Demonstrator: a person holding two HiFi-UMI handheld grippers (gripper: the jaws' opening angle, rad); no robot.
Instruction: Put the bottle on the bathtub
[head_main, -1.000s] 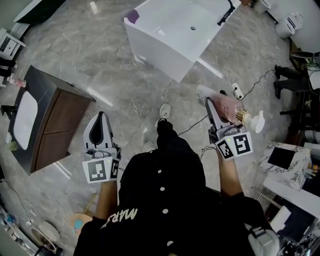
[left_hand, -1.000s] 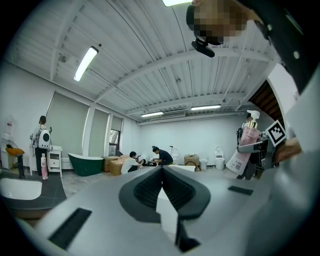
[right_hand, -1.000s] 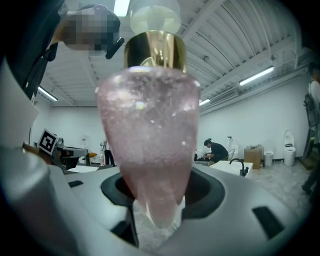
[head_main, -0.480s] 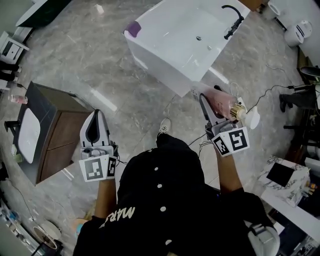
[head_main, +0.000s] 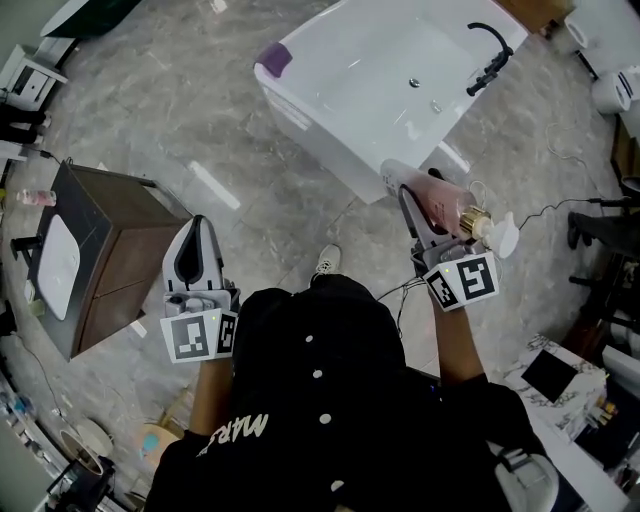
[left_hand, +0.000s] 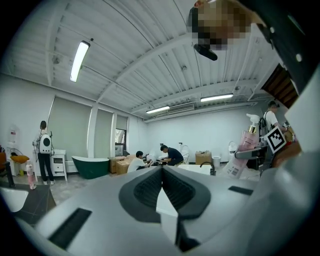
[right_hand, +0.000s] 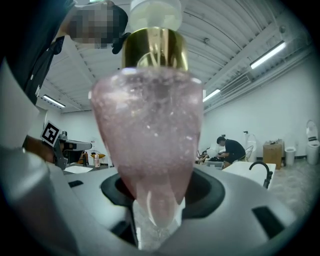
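A pink pump bottle with a gold collar and white pump lies crosswise in my right gripper, which is shut on it. In the right gripper view the bottle fills the middle, clamped between the jaws. The white bathtub with a black faucet stands just ahead of that gripper, its near rim close to the bottle's base. My left gripper hangs over the grey floor at the left, shut and empty; its jaws meet with nothing between them.
A dark wooden vanity with a white basin stands at the left. A purple item sits on the tub's left corner. A cable and power strip lie on the floor right of the tub. People and a green tub show far off.
I have walked toward the bathtub: it has come nearer in the head view, and the right gripper with the bottle now reaches its near edge. The left gripper kept its pose.
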